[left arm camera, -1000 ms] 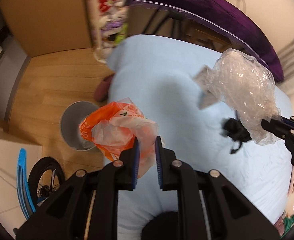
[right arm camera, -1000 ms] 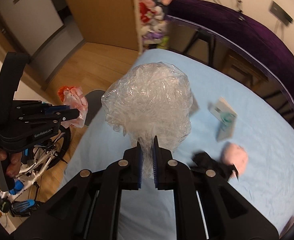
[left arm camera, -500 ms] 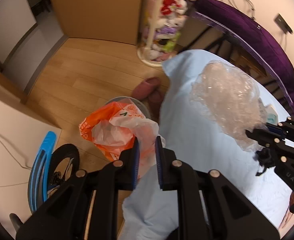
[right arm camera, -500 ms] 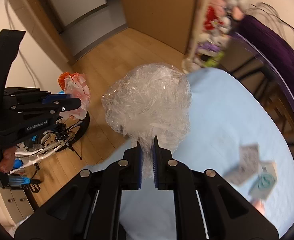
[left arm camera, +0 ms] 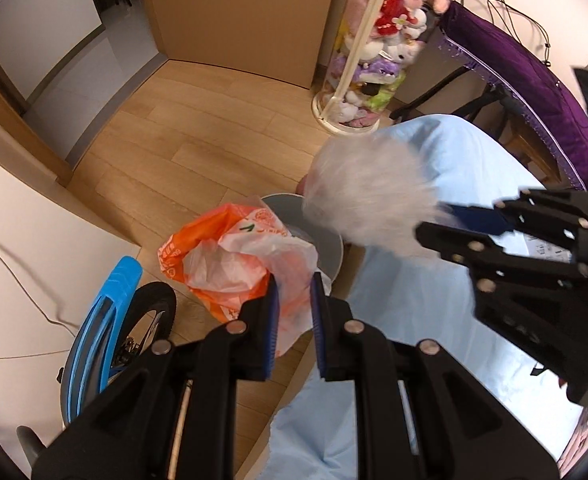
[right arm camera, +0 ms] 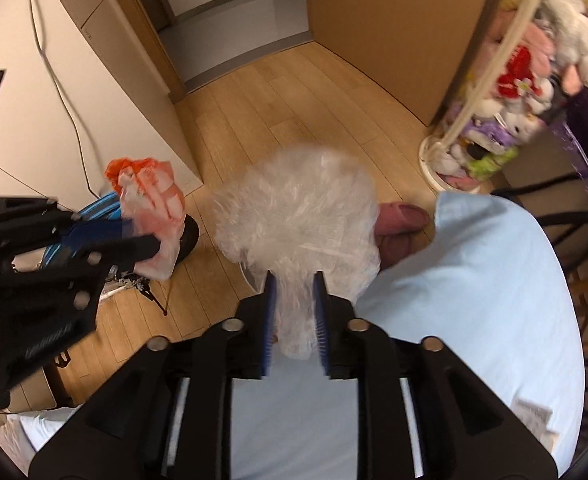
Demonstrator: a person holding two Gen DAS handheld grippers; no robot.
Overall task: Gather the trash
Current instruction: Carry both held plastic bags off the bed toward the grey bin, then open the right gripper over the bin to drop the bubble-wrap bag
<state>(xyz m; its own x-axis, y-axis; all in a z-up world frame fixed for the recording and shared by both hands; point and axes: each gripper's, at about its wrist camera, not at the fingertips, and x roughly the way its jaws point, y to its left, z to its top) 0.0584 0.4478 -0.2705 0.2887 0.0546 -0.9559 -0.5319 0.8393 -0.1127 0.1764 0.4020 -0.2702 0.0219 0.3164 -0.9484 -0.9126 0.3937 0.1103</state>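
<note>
My left gripper is shut on an orange and white plastic bag and holds it over the near side of a grey round bin on the wooden floor. My right gripper is shut on a crumpled clear plastic wrap. In the left wrist view that wrap hangs, blurred, above the bin's far side, with the right gripper coming in from the right. In the right wrist view the orange bag and left gripper are at the left.
The bed with its light blue sheet fills the lower right. A blue bicycle stands at the left by a white cabinet. A clear tube of plush toys stands behind. Pink slippers lie by the bed corner.
Both grippers have swung left, off the bed toward the floor. The clear wrap has come over the bin next to the orange bag. Both stay shut on their loads.
</note>
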